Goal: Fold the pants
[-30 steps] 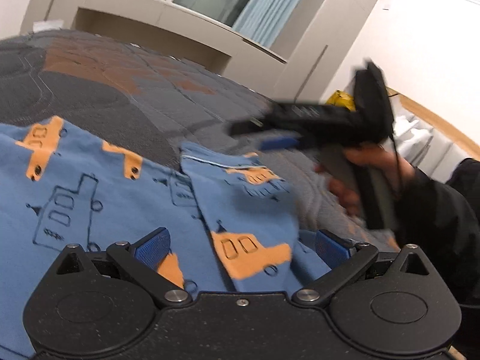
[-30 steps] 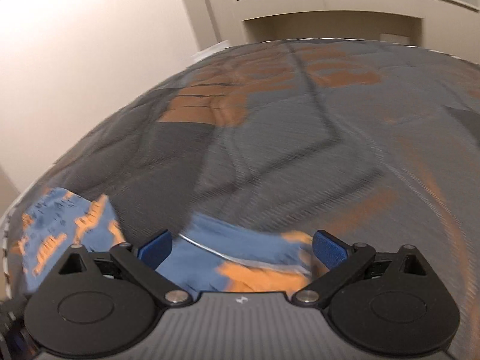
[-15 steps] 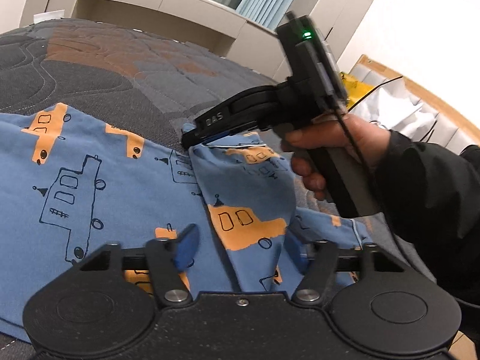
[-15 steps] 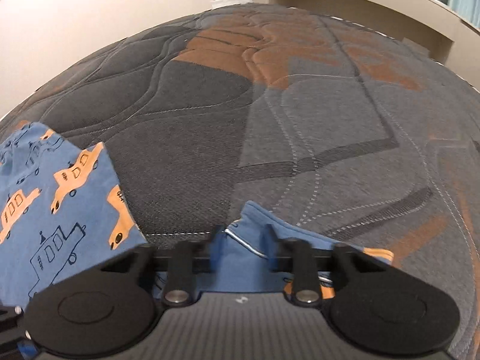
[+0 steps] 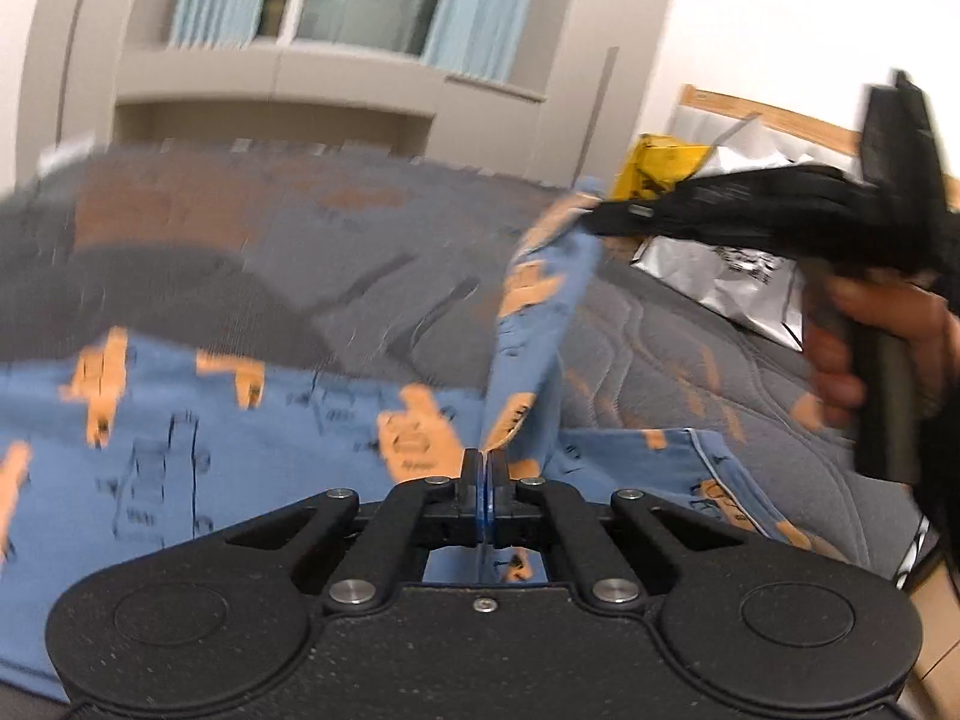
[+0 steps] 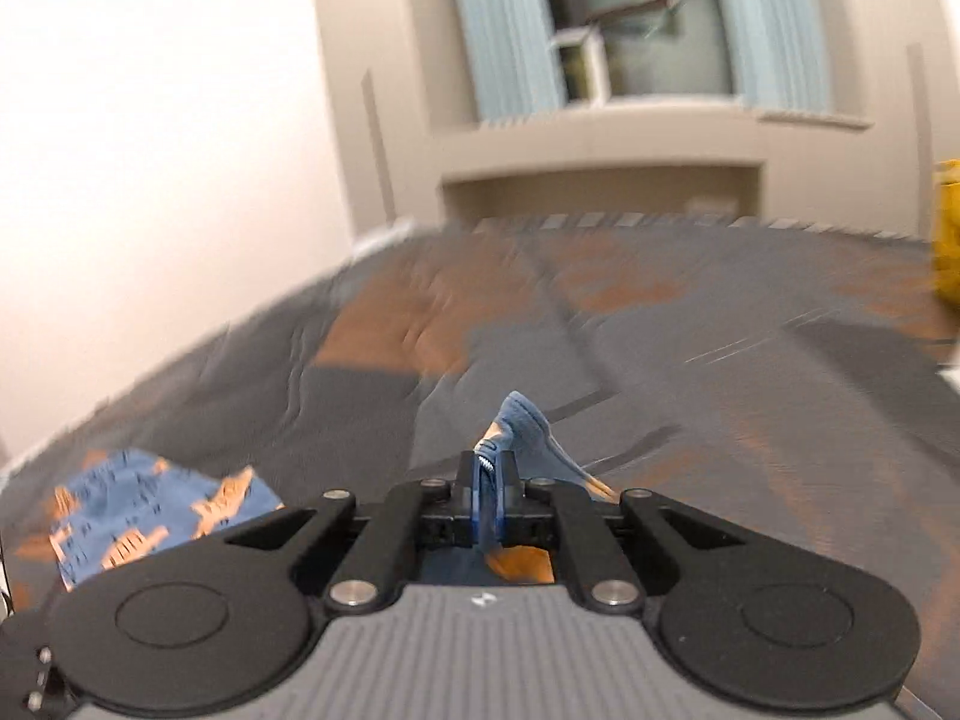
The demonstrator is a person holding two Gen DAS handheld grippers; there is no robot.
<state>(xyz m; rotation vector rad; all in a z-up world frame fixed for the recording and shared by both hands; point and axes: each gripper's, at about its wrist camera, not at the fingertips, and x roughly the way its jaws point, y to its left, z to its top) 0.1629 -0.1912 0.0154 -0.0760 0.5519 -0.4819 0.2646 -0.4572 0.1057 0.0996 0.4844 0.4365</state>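
Observation:
Blue pants (image 5: 180, 438) with orange truck prints lie on a grey quilted bed. My left gripper (image 5: 483, 492) is shut on an edge of the pants near me. A strip of cloth (image 5: 534, 324) rises from it to my right gripper (image 5: 591, 219), seen at upper right, which holds the far end lifted above the bed. In the right wrist view my right gripper (image 6: 491, 498) is shut on a blue fold of the pants (image 6: 522, 420), and another part of the pants (image 6: 144, 516) lies at lower left.
The grey and brown quilt (image 5: 240, 252) covers the bed (image 6: 660, 360). A yellow bag (image 5: 666, 171) and a silver plastic package (image 5: 732, 276) lie at the right edge. Cabinets and a curtained window stand behind the bed.
Both grippers have gone from open to shut on the pants. They have lifted the gripped edge up off the bed, and the cloth now hangs taut between them.

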